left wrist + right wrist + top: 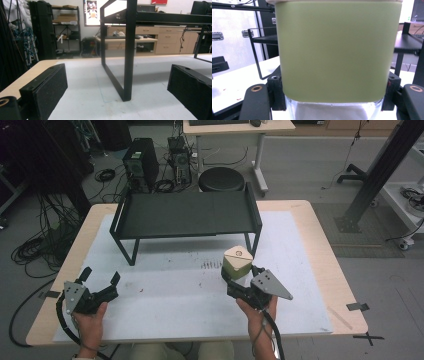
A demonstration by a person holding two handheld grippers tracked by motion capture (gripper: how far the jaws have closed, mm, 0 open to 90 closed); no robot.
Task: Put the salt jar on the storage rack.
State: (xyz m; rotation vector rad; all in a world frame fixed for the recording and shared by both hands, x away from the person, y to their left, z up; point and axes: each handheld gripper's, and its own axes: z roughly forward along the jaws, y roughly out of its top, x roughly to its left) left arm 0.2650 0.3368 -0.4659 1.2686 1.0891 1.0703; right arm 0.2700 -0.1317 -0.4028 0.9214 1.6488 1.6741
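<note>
An olive-green container (237,263) with a cream lid hangs just above the white mat, in front of the black rack's right legs. My right gripper (240,274) is shut on it from the near side. In the right gripper view the container (337,50) stands upright between the jaws, with a clear base below its green wall, and my right gripper (334,98) presses on both sides of it. My left gripper (101,275) rests near the mat's left front, open with nothing in it. In the left gripper view my left gripper (117,83) faces the rack's leg (127,62).
A low black metal rack (185,215) stands across the back of the table (320,235) on a white mat (165,295). Beyond the table are a round black stool (221,179), a computer tower (140,164) and floor cables. A black post (382,167) rises at the right.
</note>
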